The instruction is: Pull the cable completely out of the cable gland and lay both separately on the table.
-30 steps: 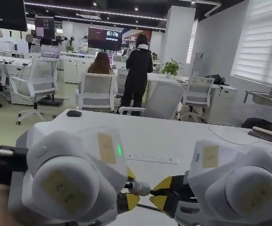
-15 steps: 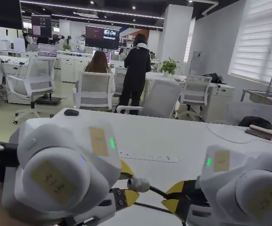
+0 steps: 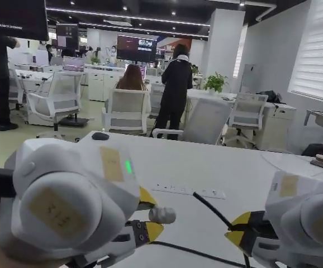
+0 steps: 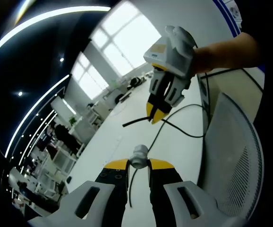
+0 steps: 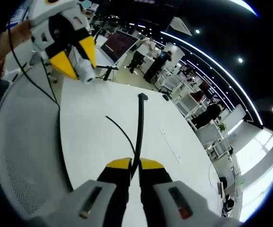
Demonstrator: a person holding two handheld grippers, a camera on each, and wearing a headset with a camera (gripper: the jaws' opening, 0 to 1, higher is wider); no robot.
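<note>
Nearest me, the left gripper (image 4: 137, 165) is clamped on the small pale gland (image 3: 162, 215) and holds it up off the white table (image 3: 217, 162). Just to its right, the right gripper (image 5: 131, 165) is pinched shut on the black cable (image 5: 139, 127). The cable's cut end stands free in the air between the two grippers, clear of the gland (so the pulling-out looks finished to me). The rest of the cable trails down and runs across the near table beneath them.

My worry is the setting down. That slack lies about where the gland would land, so the two could end up touching rather than apart. The gland is round and may roll once the jaws let go. The springy cable could also flick back toward it.

Both grippers are held above the table with their noses turned toward each other and a gap between them. A hand (image 4: 217, 47) wraps the right gripper from behind.

Farther across the table lie a white strip (image 3: 189, 191) and a dark mouse (image 3: 100, 135). Beyond are office chairs (image 3: 125, 111) and a standing person (image 3: 175, 89).
</note>
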